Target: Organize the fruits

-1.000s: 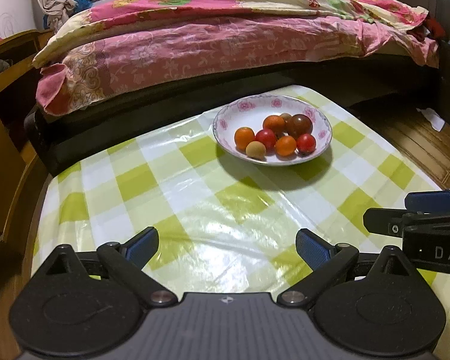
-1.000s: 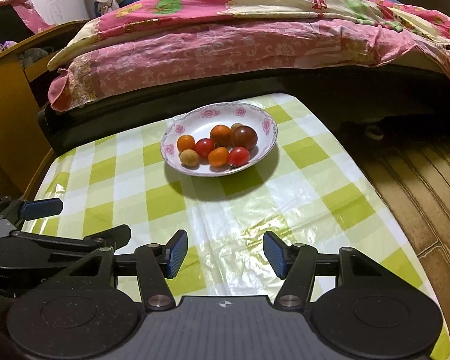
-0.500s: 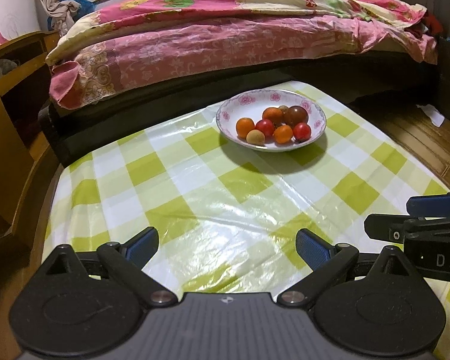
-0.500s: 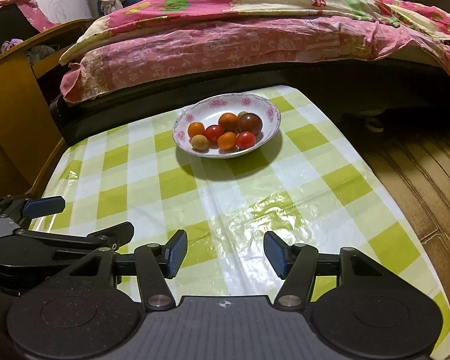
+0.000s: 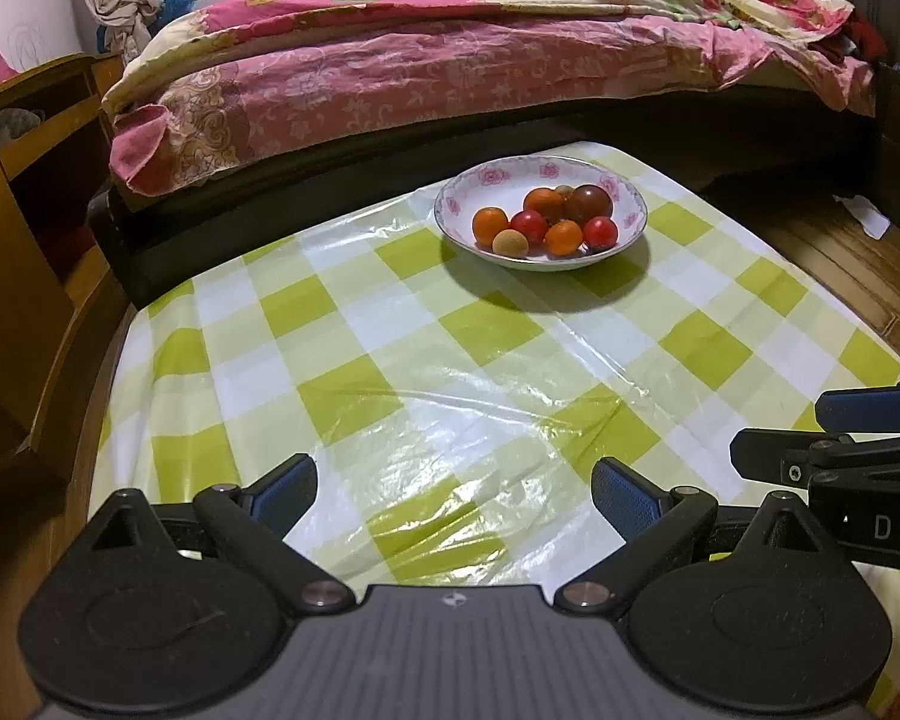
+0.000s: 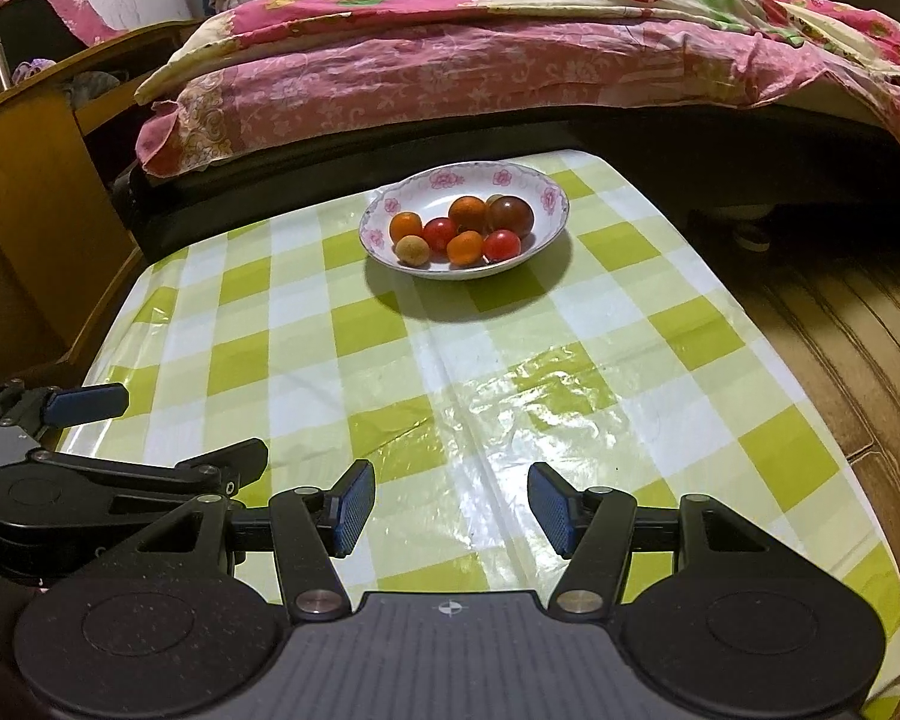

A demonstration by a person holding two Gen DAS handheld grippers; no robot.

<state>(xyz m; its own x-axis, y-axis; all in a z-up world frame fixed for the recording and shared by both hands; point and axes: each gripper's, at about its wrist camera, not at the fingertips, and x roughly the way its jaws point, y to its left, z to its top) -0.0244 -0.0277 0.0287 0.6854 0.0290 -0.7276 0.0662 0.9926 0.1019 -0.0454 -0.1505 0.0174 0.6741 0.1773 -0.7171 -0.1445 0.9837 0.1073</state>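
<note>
Green-and-white checked plastic cloth over a low table, glossy and wrinkled near the front. White bowl with pink flowers on the rim, at the far end of the cloth, close to the bed. Inside it, all the fruits in one touching cluster: a big dark reddish-brown one at the back right, an orange one beside it, another orange at the left, two small red ones, a small orange between them, a pale yellowish one at the front left. No fruit loose on the cloth.

Left gripper low over the near edge, jaws wide apart, blue pads bare, only cloth between. Right gripper just beside it, jaws apart too though narrower, empty. Both well short of the bowl, pointing down and towards it.

Pink flowered quilt heaped on the bed. Wooden cabinet to the left, wood floor to the right.
</note>
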